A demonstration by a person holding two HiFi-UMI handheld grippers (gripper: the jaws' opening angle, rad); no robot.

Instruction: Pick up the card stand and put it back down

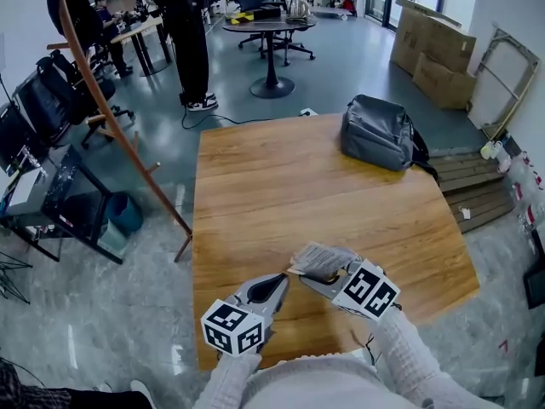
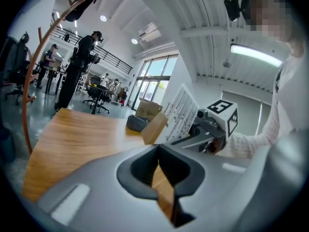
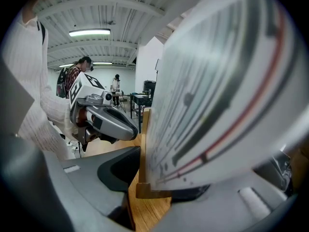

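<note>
**A:** What is in the scene?

**B:** Seen from above, a wooden table (image 1: 281,186) fills the middle. Two white sleeves (image 1: 404,352) reach in from 6 o'clock. Each hand holds a gripper with a marker cube on it.

**A:** Where is the card stand?

**B:** The card stand (image 1: 322,260) is at about 6 o'clock, over the near part of the table. It is in the right gripper (image 1: 313,278). It is a white printed card (image 3: 227,91) set in a wooden base (image 3: 145,190), and the card is tilted. From the left gripper view it looks clear of the tabletop.

**A:** How are the jaws?

**B:** The right jaws are clamped on the base, one on each side. The card rises just in front of that camera and fills its view from 12 to 4 o'clock. The left gripper (image 1: 279,284) sits at 8 o'clock of the stand. Its jaws are closed together with nothing between them, and only a thin strip of table shows behind them. Its tip is near the stand, and the gripper views show a gap between them.

**A:** What else is there?

**B:** A grey bag (image 1: 379,132) lies at 1 o'clock on the table's far corner, well apart from the stand. Beyond the table is a grey floor. A person (image 1: 187,32) stands on it at 11 o'clock, a round table (image 1: 271,25) is at 12 and cardboard boxes (image 1: 430,54) are at 2.
</note>
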